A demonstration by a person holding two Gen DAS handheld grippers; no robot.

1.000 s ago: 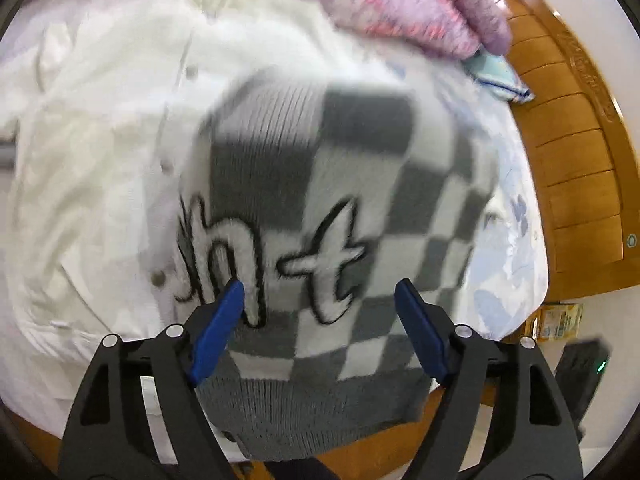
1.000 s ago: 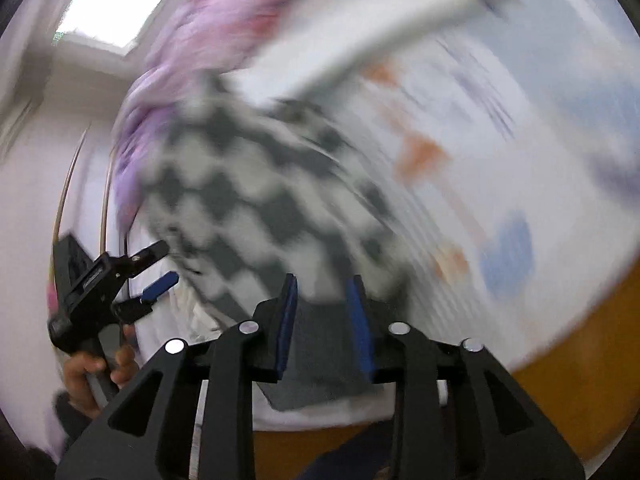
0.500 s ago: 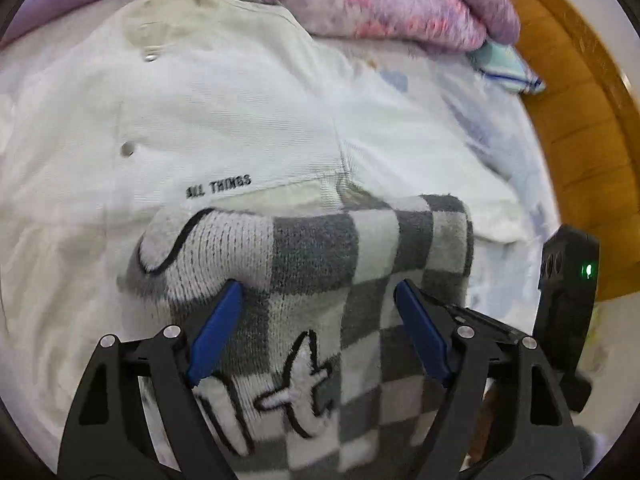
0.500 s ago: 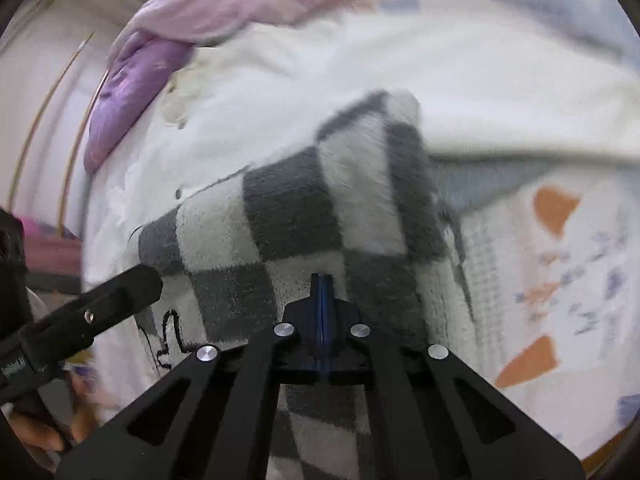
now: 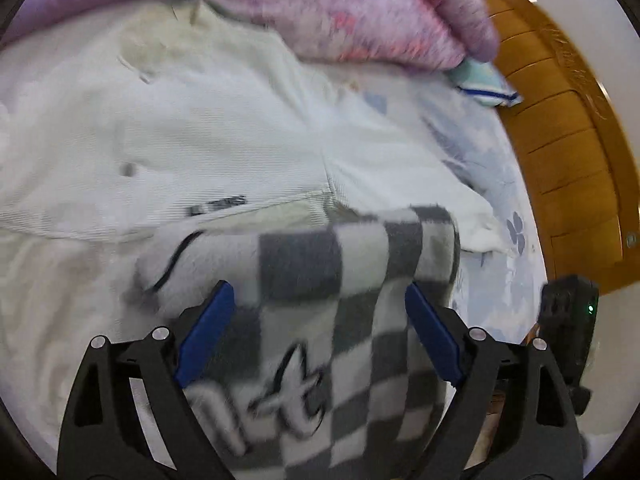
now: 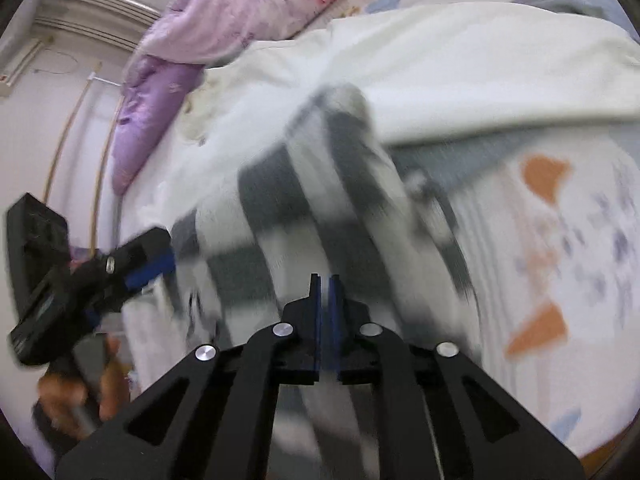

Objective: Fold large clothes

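Note:
A folded grey-and-white checkered sweater point(image 5: 340, 312) with white script lettering lies on the bed, partly over a cream jacket point(image 5: 180, 140). My left gripper point(image 5: 320, 340) is open, its blue pads wide apart above the sweater. My right gripper point(image 6: 324, 292) has its pads nearly together over the sweater point(image 6: 320, 200); whether cloth is pinched between them is blurred. The left gripper point(image 6: 132, 264) also shows in the right wrist view at the left. The cream jacket point(image 6: 460, 80) spreads behind the sweater.
A pink and purple quilt point(image 5: 340, 12) is heaped at the bed's far side. A wooden headboard point(image 5: 568, 140) stands at the right. The patterned bedsheet point(image 6: 560, 260) lies under the clothes. A small folded cloth point(image 5: 484, 84) lies by the headboard.
The sweater was swung through the air and laid folded on the jacket. My right gripper closed from a wider grip. In the last half second both views shifted slightly.

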